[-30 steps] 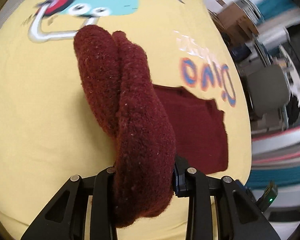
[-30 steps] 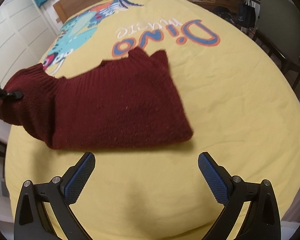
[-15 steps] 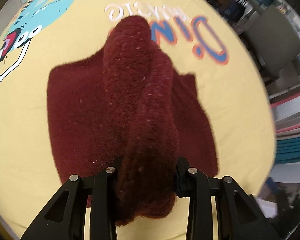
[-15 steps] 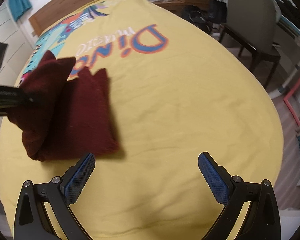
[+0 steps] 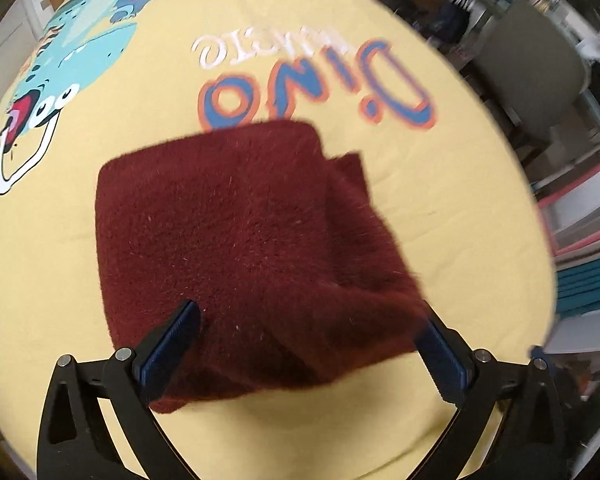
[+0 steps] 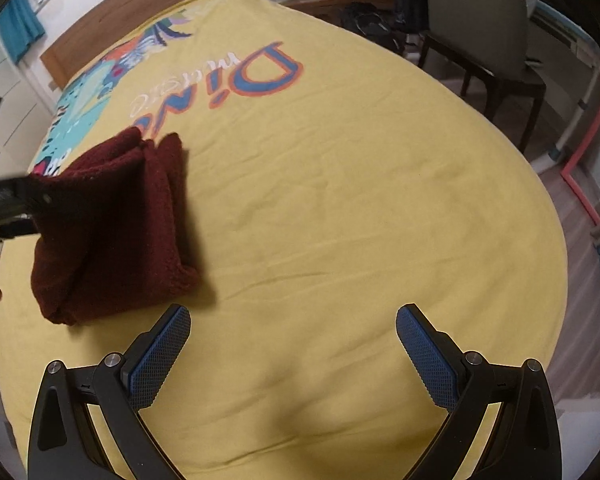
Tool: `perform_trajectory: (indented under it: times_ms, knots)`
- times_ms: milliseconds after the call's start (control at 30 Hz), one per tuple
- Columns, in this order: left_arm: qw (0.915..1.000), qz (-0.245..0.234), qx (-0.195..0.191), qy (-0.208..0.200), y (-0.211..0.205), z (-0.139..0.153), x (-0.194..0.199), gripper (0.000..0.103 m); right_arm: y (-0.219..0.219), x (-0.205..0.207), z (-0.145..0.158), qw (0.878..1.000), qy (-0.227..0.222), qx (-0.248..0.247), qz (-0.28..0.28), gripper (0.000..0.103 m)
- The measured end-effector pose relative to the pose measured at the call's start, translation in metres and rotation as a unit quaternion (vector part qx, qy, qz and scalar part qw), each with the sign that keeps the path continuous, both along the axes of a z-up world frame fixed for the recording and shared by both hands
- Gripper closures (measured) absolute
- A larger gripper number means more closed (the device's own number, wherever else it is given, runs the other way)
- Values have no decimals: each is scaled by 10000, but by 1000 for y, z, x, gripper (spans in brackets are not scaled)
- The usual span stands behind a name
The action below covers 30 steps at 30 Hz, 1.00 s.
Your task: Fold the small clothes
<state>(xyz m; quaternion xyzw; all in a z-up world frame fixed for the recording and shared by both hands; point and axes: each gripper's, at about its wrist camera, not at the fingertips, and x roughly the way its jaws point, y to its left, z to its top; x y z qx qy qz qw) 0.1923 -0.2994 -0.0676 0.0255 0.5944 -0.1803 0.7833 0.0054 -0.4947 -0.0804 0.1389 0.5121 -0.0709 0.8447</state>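
Observation:
A dark red knitted garment [image 5: 244, 240] lies folded into a thick square on the yellow bed cover [image 5: 440, 208]. My left gripper [image 5: 308, 332] is open, its jaws spread wide just above the garment's near edge, holding nothing. In the right wrist view the same garment [image 6: 116, 232] lies at the left, with the left gripper's black finger [image 6: 16, 196] over it. My right gripper [image 6: 292, 332] is open and empty, over bare cover to the right of the garment.
The yellow bed cover [image 6: 360, 200] has a dinosaur picture [image 5: 80, 48] and "Dino" lettering [image 5: 320, 80]. A wooden headboard [image 6: 148, 12] stands at the far end. A grey chair [image 6: 484, 28] stands beside the bed's right edge.
My left gripper carried the sleeve end over the garment, opened and let it go; the fabric now lies flat on the folded pile. The right gripper stayed open and drew away to the right.

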Motion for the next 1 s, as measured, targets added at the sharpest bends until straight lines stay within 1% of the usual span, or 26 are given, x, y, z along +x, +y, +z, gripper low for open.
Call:
perform_trajectory:
  times_ms: [67,100,167,233,300,333,400,467,500,600,700,767,800,867,967,1000]
  knots:
    - [9996,-85,-267,56,4,13,2,1,4,0,7,9997,-160,-78,150,0]
    - [9994,-119,-313,48,10,19,3,1,5,2,10,9995,-206,-96,207,0]
    - [9995,-14,-316,-83,26,33,9,1,12,6,17,9989,-291,-117,346,0]
    - [9990,76,-411,-179,46,44,13,1,21,13,25,9978,-371,-164,519,0]
    - [9989,122,-355,-264,65,48,14,1,32,23,37,9961,-441,-192,740,0]
    - [9989,118,-302,-348,80,52,8,1,38,28,43,9951,-493,-190,840,0]
    - [9987,112,-161,-472,103,46,0,1,51,42,59,9921,-594,-103,1104,0]
    - [9988,163,-46,-454,124,37,-13,1,65,59,71,9898,-540,24,1319,0]
    - [9990,214,-72,-389,133,30,-16,1,74,72,78,9886,-474,84,1425,0]
    - [9983,407,-399,-146,166,22,-29,1,102,108,96,9843,-416,39,1713,0]
    - [9967,589,-538,-169,183,17,-35,1,134,145,103,9777,-186,-12,2092,2]
    - [9958,659,-607,-186,191,14,-37,1,152,167,98,9752,37,6,2215,4]
    - [9956,668,-624,-196,194,15,-39,1,160,180,94,9742,193,31,2250,7]
    - [9955,648,-656,-210,198,13,-42,1,174,201,81,9714,528,81,2314,9]
    - [9953,604,-728,-196,205,11,-47,1,183,220,50,9661,1124,52,2321,10]
    - [9952,579,-770,-171,206,10,-48,1,184,224,38,9643,1327,68,2291,17]
